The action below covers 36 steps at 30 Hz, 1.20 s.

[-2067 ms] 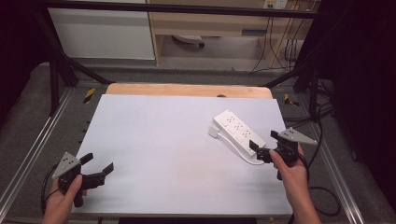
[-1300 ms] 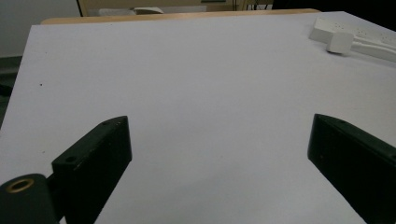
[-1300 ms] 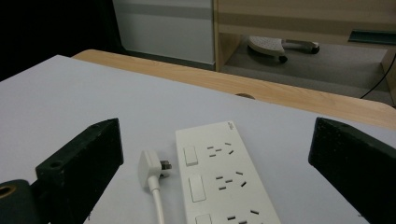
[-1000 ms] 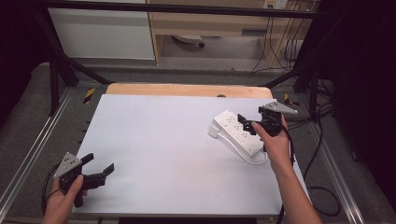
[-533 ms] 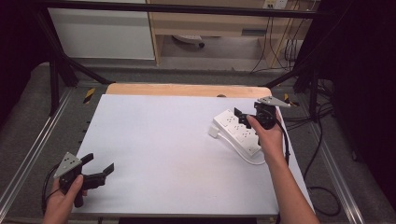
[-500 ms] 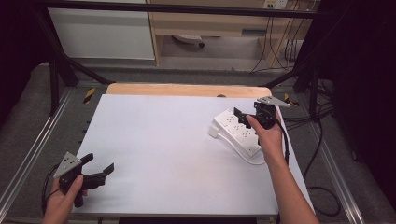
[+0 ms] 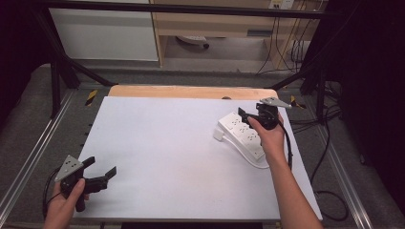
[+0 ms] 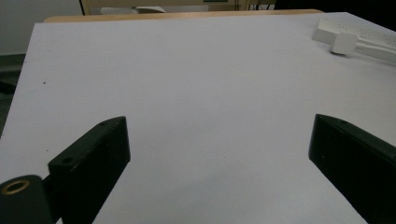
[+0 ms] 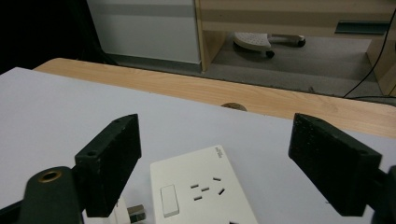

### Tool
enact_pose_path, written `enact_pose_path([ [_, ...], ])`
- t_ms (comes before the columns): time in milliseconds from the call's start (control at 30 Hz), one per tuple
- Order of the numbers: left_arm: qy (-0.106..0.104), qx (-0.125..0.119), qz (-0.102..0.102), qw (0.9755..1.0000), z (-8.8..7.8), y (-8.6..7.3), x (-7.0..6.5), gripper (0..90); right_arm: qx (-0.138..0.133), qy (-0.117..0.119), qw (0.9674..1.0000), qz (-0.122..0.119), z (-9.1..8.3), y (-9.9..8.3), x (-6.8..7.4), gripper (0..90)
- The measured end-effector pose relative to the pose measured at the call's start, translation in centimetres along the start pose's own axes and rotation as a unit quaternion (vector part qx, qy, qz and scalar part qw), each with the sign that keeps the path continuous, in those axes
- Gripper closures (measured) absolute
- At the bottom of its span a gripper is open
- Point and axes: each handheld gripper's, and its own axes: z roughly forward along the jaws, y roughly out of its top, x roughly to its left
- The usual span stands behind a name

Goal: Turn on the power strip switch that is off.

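in the high view, a white power strip (image 7: 242,136) is lying at an angle on the right part of the white table top (image 7: 167,152), its white cable (image 7: 255,162) curling off its near end. the right gripper (image 7: 248,116) is hovering over the far end of the strip, with the right hand (image 7: 267,136) stretching across the strip's near half; its jaws have just been closing somewhat but are standing apart, and no contact with the strip is showing. the left gripper (image 7: 100,172) is sitting at the near left corner of the table top in the left hand (image 7: 64,205), well apart from the strip, its jaws spread with nothing between them. in the left gripper view, the two black jaws are rising wide apart from the bottom over bare white surface, gripping nothing, and the power strip (image 8: 359,37) with its white plug (image 8: 343,43) is lying far off at the upper right. in the right gripper view, the jaws are standing apart either side of the strip's far end (image 9: 205,193), above it and not pressing on it; the rocker switch (image 9: 169,200) and a set of socket slots (image 9: 205,189) are facing up, the plug (image 9: 128,214) is lying just beside the strip by the left jaw, and the wooden table edge (image 9: 261,95) is running beyond.
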Motion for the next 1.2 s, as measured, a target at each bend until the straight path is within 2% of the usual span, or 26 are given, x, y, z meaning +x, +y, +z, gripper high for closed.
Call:
enact_pose_path([
  [233, 0.0, 0.001, 0.0, 1.0, 0.0, 0.0, 0.0, 5.3, -0.005, -0.006, 1.0, 0.0, 0.3, -0.1, -0.1, 31.3],
  [267, 0.001, 0.001, 0.0, 1.0, 0.0, 0.0, 0.0, 5.3, -0.008, -0.005, 1.0, -0.001, 0.4, -0.2, -0.1, 36.2],
  [400, 0.001, 0.002, 0.001, 1.0, 0.0, 0.0, 0.0, 5.3, -0.011, -0.008, 0.9999, -0.005, 0.6, -0.2, 0.0, 42.2],
  [500, 0.001, 0.002, 0.001, 1.0, 0.0, 0.0, 0.0, 5.3, -0.009, -0.004, 0.9999, -0.007, 0.9, -0.4, 0.3, 49.0],
  [667, 0.001, 0.002, 0.002, 1.0, 0.0, 0.0, 0.0, 5.3, -0.008, 0.001, 0.9999, -0.009, 1.2, -0.5, 0.7, 54.2],
  [700, 0.001, 0.003, 0.002, 1.0, 0.0, 0.0, 0.0, 5.3, -0.009, 0.003, 0.9999, -0.013, 1.3, -0.5, 0.9, 58.4],
  [867, 0.001, 0.003, 0.003, 1.0, 0.1, 0.0, -0.1, 5.3, -0.009, 0.005, 0.9998, -0.015, 1.6, -0.6, 1.3, 66.7],
  [1200, 0.0, 0.002, 0.003, 1.0, 0.0, 0.0, 0.0, 5.3, -0.008, 0.006, 0.9997, -0.024, 2.4, -0.9, 2.0, 79.4],
])
